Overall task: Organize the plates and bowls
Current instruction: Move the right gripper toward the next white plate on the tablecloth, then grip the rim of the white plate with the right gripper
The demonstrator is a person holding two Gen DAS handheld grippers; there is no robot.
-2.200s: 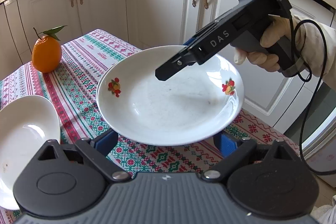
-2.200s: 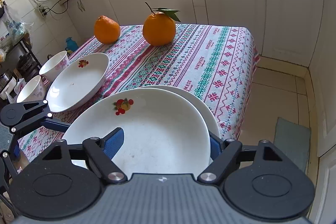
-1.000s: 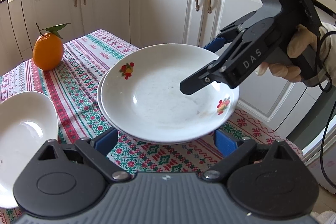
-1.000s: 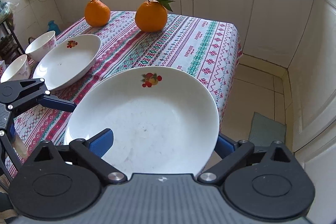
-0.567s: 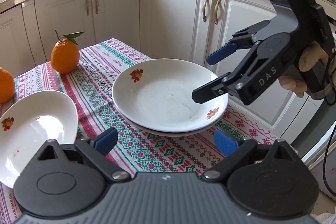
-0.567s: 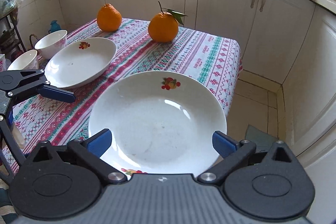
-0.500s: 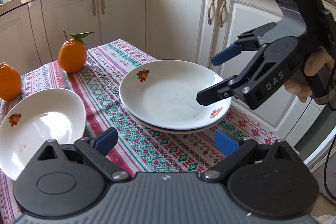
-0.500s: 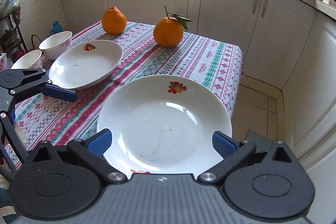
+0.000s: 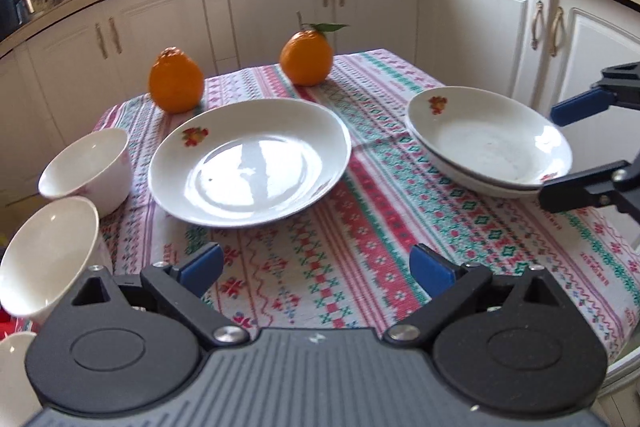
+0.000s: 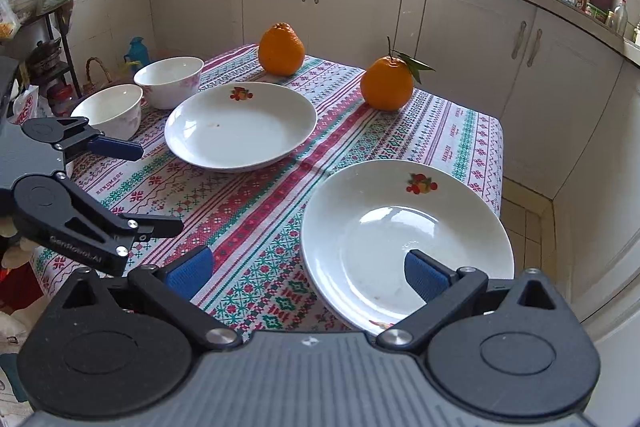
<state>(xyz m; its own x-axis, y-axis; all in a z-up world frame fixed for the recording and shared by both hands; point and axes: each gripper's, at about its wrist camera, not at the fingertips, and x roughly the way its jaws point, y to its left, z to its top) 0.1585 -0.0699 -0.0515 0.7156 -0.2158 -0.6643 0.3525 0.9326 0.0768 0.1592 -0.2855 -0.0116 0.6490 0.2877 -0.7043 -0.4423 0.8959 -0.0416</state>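
- Showing, nearest, left gripper [image 9: 316, 269] with jaws wide apart and nothing between them, now pulled back from the stack [image 9: 490, 147] it reached under a moment ago.
- Right gripper [image 10: 308, 269] likewise open and empty; top plate let go, right finger overlapping the stack's near rim in its own view, contact not clear.
- Stack: two plates nested at the table's right corner, near the edge of the cloth [image 9: 360, 227]; a second rim visible under the top plate in the left view. Two seconds ago carried in the air; now set down.
- Further in: single plate [image 9: 248, 163] lying alone mid-table, well apart from the stack.
- Left of it: two bowls [image 10: 138, 95] side by side, upright, not nested.
- Farthest: two oranges [image 9: 306, 53] beyond the plates.
- Meaning for the task: one stacking step judged done; likely remaining, the lone plate onto the stack and one bowl into the other.
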